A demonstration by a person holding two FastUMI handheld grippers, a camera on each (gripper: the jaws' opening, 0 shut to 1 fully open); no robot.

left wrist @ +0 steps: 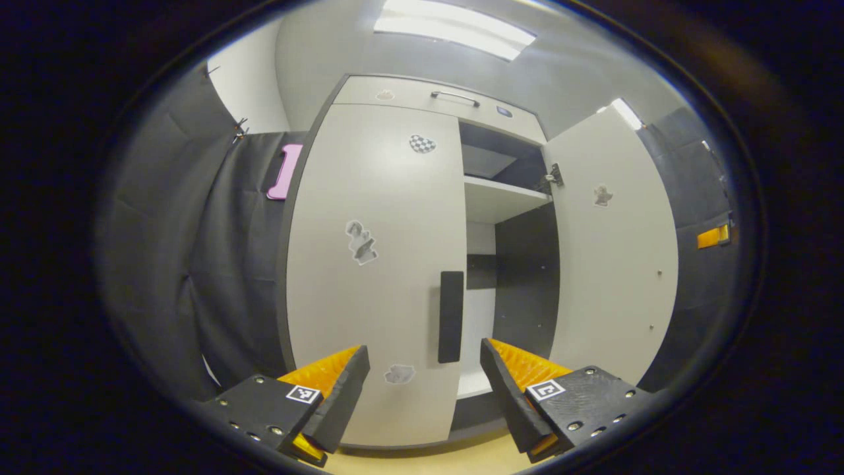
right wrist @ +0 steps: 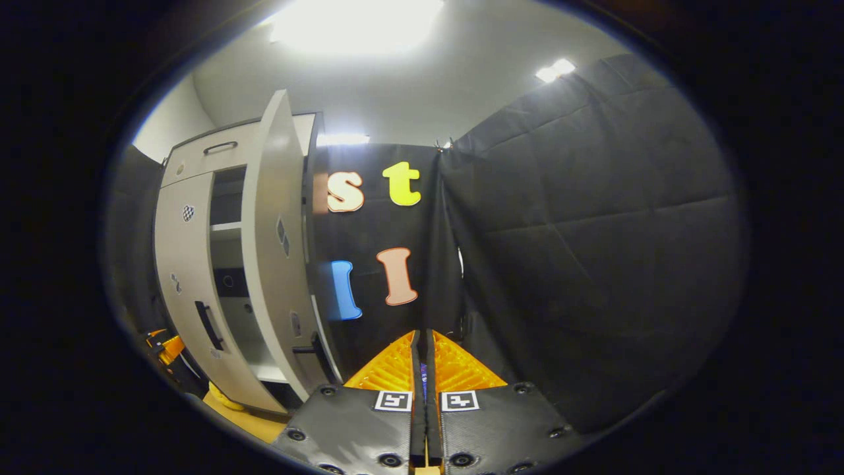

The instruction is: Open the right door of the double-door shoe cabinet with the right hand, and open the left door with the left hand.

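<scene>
- Left door (left wrist: 376, 264) of the tall pale-grey double-door shoe cabinet (left wrist: 428, 92) sits closed, straight ahead of the left claw (left wrist: 422, 373) in the left gripper view.
- Dark vertical bar handle (left wrist: 451, 316) is on that door's right edge, long axis upright, lying just above and slightly right of the gap between the claw's fingers.
- Left claw is released, fingers spread wide and holding nothing; handle sits between the finger lines but farther off, not yet touched.
- Right door (left wrist: 613, 244) of the cabinet already stands swung out, showing a white inner shelf (left wrist: 501, 191) and dark inner walls.
- Right claw (right wrist: 422, 376) is clenched with fingers together on nothing, pointed at the black cloth wall (right wrist: 580, 251), well apart from the cabinet, which lies off to its left in the right gripper view.
- Judgement: right half of the task looks done; left door remains, and the left claw is clearly the nearer one.
- Next move likely calls for going forward and a touch right, so the fingers straddle the upright handle sideways.
- Room: door should swing out leftward toward the cloth wall on that side; open space there looks enough, the open right door is away from that arc.
- Risk: fingers slipping past the handle into the open right bay.
</scene>
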